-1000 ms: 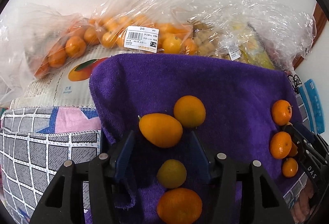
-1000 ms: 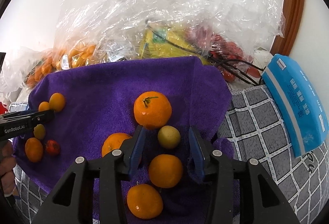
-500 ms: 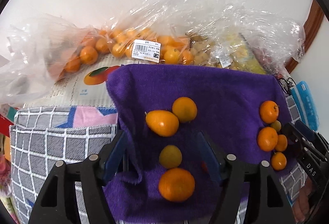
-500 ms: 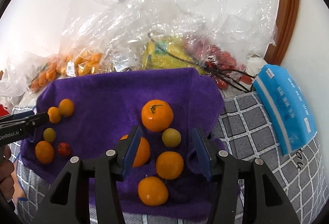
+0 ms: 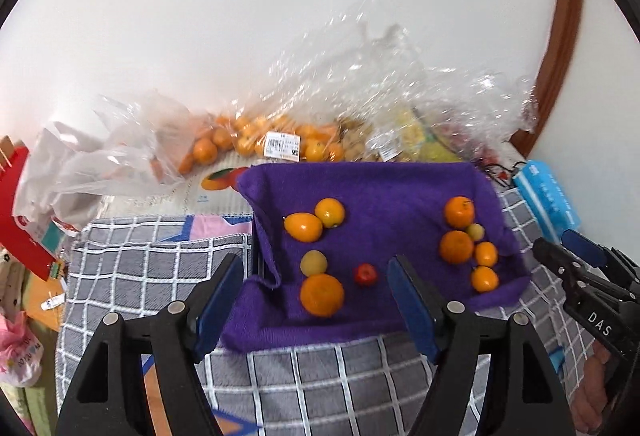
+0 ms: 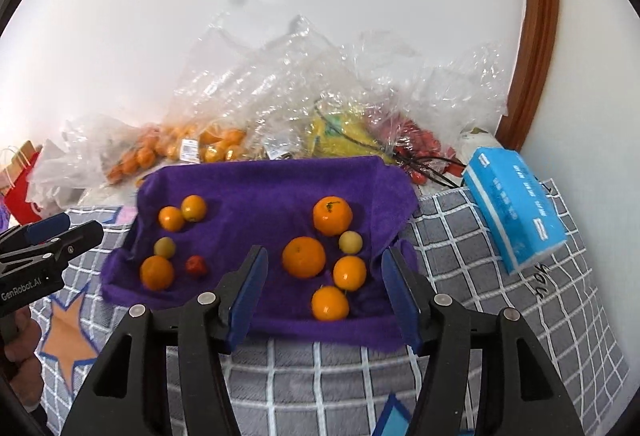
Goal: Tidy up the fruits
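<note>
I saw both grippers held back from a purple towel (image 5: 384,192) spread on a grey checked cloth (image 5: 160,264). My left gripper (image 5: 316,296) had its jaws wide apart, holding nothing; my right gripper (image 6: 322,288) was just as wide and empty too.

The fruit lay on the towel in two groups, well apart. On the left — five pieces: two small oranges (image 6: 171,218) touching at the back, a yellow-green fruit (image 6: 164,247) nearer me, then a larger orange (image 6: 157,272) with a small red fruit (image 6: 196,265) just beside it. On the right — five more: a stemmed orange (image 6: 332,215) at the back, a pale yellow fruit (image 6: 351,241) beside it, a big orange (image 6: 303,257), and two smaller ones (image 6: 349,273) nearest the towel's front edge.

Behind the towel, against the white wall, were clear plastic bags (image 6: 280,84) of oranges and other produce. A blue tissue pack (image 6: 516,208) lay to the right of the towel.
</note>
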`<state>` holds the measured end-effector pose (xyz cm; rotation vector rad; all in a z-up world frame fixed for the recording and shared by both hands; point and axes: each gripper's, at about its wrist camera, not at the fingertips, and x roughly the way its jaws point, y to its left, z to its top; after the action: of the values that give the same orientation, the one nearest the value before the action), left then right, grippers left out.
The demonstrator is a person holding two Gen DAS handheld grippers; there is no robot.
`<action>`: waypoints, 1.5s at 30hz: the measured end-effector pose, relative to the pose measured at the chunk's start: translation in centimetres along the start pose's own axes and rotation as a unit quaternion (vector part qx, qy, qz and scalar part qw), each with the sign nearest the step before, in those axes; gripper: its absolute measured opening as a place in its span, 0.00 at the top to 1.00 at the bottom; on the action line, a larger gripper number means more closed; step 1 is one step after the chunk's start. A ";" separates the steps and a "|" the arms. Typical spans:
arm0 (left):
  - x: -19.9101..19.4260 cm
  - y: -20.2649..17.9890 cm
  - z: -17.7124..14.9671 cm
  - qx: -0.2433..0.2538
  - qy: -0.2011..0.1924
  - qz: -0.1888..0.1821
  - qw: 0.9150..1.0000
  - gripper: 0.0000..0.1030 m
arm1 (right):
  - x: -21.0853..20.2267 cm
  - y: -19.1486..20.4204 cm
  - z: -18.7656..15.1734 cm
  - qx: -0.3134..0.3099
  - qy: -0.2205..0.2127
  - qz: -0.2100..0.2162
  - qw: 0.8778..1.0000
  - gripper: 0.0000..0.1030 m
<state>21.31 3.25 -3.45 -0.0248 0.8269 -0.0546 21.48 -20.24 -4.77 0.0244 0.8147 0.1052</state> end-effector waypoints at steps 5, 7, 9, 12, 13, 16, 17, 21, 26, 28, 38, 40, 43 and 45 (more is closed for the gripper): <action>-3.5 -0.5 -1.5 -0.002 -0.015 -0.010 1.000 0.27 | -3.7 0.4 -1.4 -0.005 -0.024 0.008 1.000 0.21; -4.6 -0.8 -2.1 -0.002 -0.015 -0.016 1.000 0.27 | -5.0 0.4 -1.9 0.002 -0.029 0.022 0.999 0.17; -5.7 -0.9 -2.8 -0.003 -0.018 -0.018 1.000 0.27 | -6.4 0.3 -2.3 0.008 -0.035 0.025 0.999 0.17; -7.6 -1.4 -4.0 -0.002 -0.037 -0.007 0.999 0.18 | -8.3 0.1 -3.0 0.010 -0.050 0.021 0.998 0.09; -8.2 -1.4 -4.4 -0.004 -0.044 -0.005 0.999 0.17 | -8.9 0.2 -3.3 0.007 -0.055 0.017 0.998 0.07; -9.6 -1.6 -5.5 -0.011 -0.055 -0.011 0.998 0.15 | -10.3 0.3 -4.2 -0.003 -0.059 0.014 0.998 0.05; -10.1 -1.8 -5.8 -0.010 -0.059 -0.011 0.998 0.15 | -10.6 0.3 -4.5 -0.005 -0.061 0.015 0.998 0.04; -11.5 -2.4 -7.0 -0.006 -0.073 -0.001 0.997 0.14 | -11.6 0.2 -5.9 -0.008 -0.063 0.010 0.998 0.03; -12.9 -2.8 -8.3 -0.011 -0.086 0.001 0.996 0.13 | -12.2 0.1 -7.3 -0.015 -0.066 0.003 0.998 0.01; -13.2 -2.9 -8.8 -0.015 -0.091 0.001 0.996 0.13 | -12.5 0.2 -7.7 -0.020 -0.068 0.001 0.997 0.01; -14.2 -3.1 -10.6 -0.027 -0.104 0.008 0.994 0.13 | -13.9 0.1 -9.4 -0.024 -0.081 0.001 0.996 0.01; -14.3 -3.1 -10.8 -0.028 -0.102 0.006 0.994 0.13 | -14.2 0.2 -9.6 -0.027 -0.083 0.000 0.996 0.01; -14.5 -3.2 -11.0 -0.025 -0.103 0.008 0.994 0.13 | -14.5 0.3 -9.8 -0.025 -0.086 0.001 0.996 0.01; -14.6 -3.3 -11.0 -0.023 -0.104 0.008 0.994 0.13 | -14.7 0.1 -9.9 -0.023 -0.086 0.002 0.996 0.01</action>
<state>3.22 0.74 -0.05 -0.0657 0.6191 -0.0174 4.32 -21.79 -0.91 -0.0080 0.6404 0.1238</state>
